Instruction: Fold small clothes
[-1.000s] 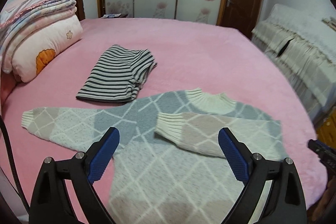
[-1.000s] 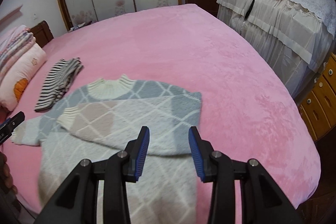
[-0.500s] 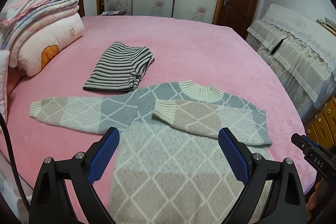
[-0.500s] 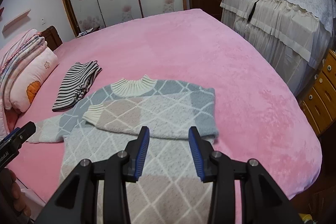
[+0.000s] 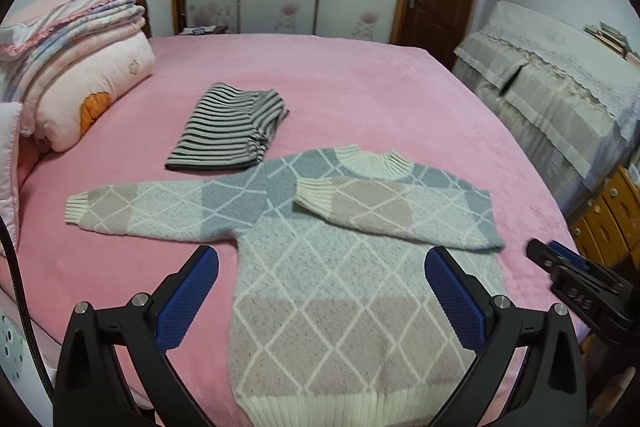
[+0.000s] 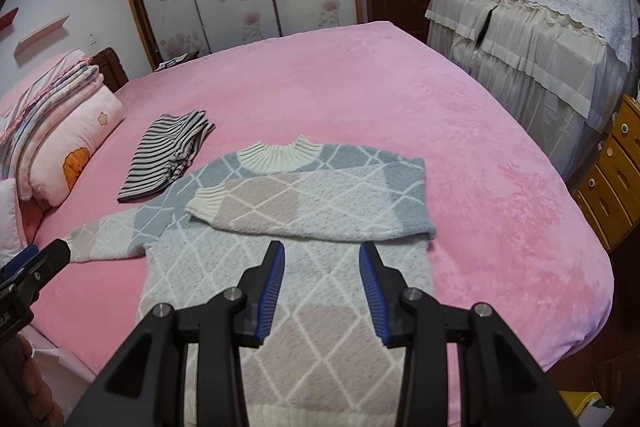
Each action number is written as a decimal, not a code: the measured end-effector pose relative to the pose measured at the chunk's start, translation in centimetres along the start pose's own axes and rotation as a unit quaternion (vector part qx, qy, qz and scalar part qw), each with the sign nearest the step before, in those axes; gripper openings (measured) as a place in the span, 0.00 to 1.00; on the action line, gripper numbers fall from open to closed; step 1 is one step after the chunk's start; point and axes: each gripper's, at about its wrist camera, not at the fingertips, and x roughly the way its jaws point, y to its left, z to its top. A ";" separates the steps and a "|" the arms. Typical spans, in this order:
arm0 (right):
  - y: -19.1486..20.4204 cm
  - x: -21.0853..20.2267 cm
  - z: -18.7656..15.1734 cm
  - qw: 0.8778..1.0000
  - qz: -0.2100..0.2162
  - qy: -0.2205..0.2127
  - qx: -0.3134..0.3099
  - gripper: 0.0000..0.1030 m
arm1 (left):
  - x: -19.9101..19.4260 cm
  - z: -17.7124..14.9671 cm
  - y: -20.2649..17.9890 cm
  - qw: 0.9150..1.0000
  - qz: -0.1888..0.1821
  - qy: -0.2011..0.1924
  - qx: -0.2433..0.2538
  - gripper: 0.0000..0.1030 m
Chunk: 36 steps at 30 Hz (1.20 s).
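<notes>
My left gripper [image 5: 320, 291] hangs released, fingers spread wide; my right gripper [image 6: 322, 281] is parted too, holding nothing. Both hover over the pale diamond-knit sweater [image 5: 344, 279] lying mid-frame on the pink plush bed [image 6: 400, 99], one sleeve folded across its chest. Beyond, upper left, lies a folded black-and-white striped garment [image 5: 230, 129].

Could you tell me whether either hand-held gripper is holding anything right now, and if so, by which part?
Nothing is held. The left hand-held gripper and right hand-held gripper are both open above the sweater, with no fabric between their fingers.
</notes>
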 end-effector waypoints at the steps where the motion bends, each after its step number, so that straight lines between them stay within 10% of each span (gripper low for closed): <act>1: 0.6 -0.1 -0.2 1.000 0.001 0.001 -0.004 0.38 | -0.3 -0.1 0.2 1.000 -0.010 0.001 0.001 0.99; 8: 5.1 -0.6 -0.3 0.999 0.014 -0.003 -0.046 0.38 | -2.2 -0.3 3.3 0.999 -0.023 -0.017 -0.022 0.99; 25: 22.9 1.1 4.1 0.979 0.105 -0.039 -0.171 0.38 | -2.8 4.3 22.3 0.980 0.187 -0.038 -0.062 0.99; 36: 32.0 5.5 5.0 0.967 0.140 -0.041 -0.208 0.38 | 2.2 5.4 32.4 0.972 0.200 -0.006 -0.126 0.99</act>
